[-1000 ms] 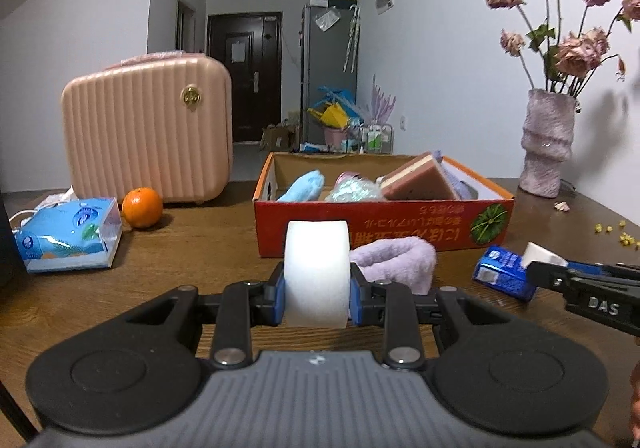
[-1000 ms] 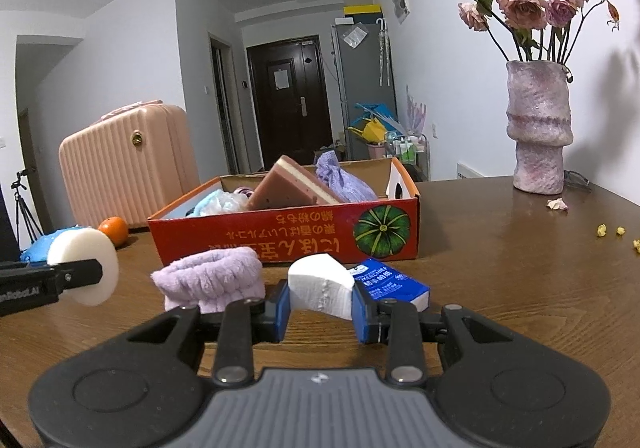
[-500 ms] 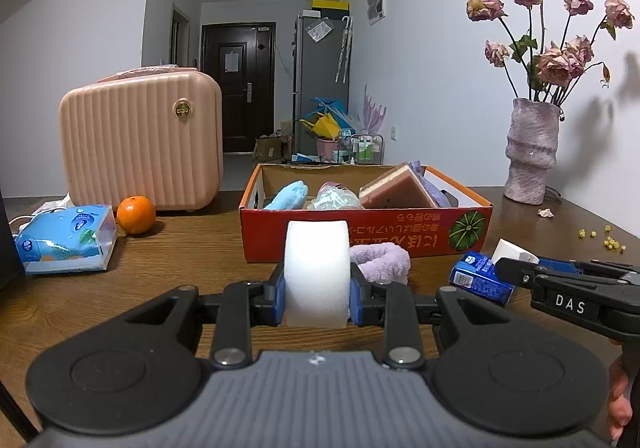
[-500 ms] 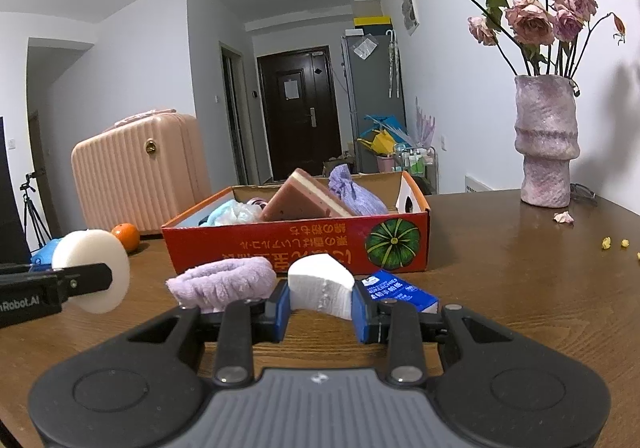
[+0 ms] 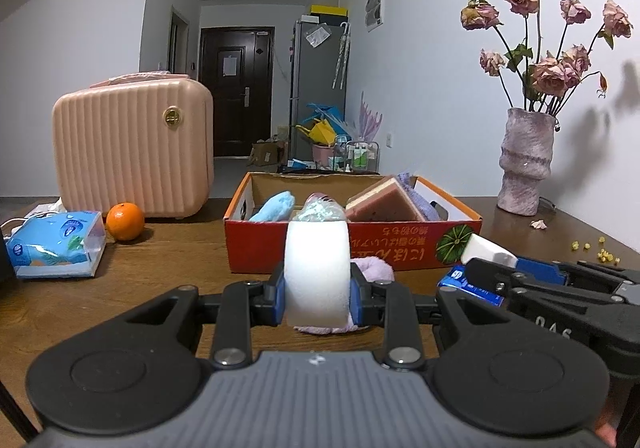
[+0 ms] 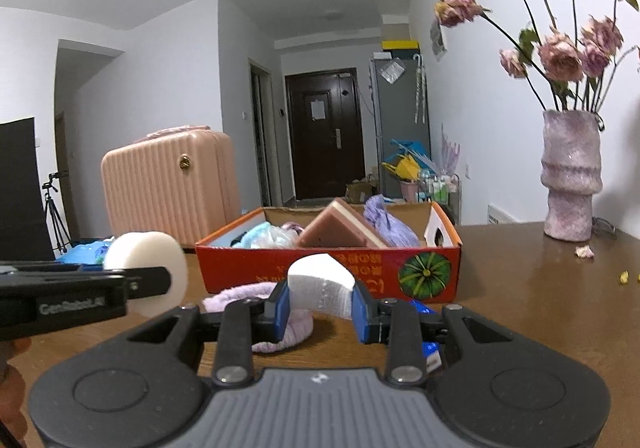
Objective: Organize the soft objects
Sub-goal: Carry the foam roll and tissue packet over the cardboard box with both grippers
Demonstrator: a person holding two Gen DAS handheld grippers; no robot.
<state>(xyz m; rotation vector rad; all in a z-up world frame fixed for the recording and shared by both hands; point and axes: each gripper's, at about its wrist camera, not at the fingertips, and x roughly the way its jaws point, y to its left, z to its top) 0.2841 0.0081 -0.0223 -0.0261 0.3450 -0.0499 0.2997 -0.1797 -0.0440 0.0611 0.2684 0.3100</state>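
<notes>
While clamped between blue pads, white foam disc (image 5: 316, 272) upright in left gripper (image 5: 317, 294), raised above surface (image 5: 160, 276); same disc seen side-on from right wrist view (image 6: 150, 276), round face toward camera. Right gripper (image 6: 321, 308) closed on white foam wedge (image 6: 321, 284), likewise off the surface; wedge tip visible from left view (image 5: 486, 250), right of disc. Grippers side by side, apart, both short of box.

Lilac scrunchie (image 6: 276, 322) flat on surface, just below and behind both grippers, in front of red box (image 5: 352, 244). Box open-topped, pumpkin print on front face. Inside: blue plush (image 5: 274, 206) at left, bagged item (image 5: 322, 210) centre, layered pink-brown sponge (image 5: 386, 202) tilted, lilac cloth (image 6: 386, 226) at right end. Blue carton (image 5: 472, 286) lying on surface right of scrunchie, partly hidden by right gripper.

Left of box: orange (image 5: 125, 221) beside tissue pack (image 5: 56, 244); pink case (image 5: 134, 150) standing behind. Far right: vase (image 5: 526, 162) with dried roses, petal and yellow crumbs scattered near it.
</notes>
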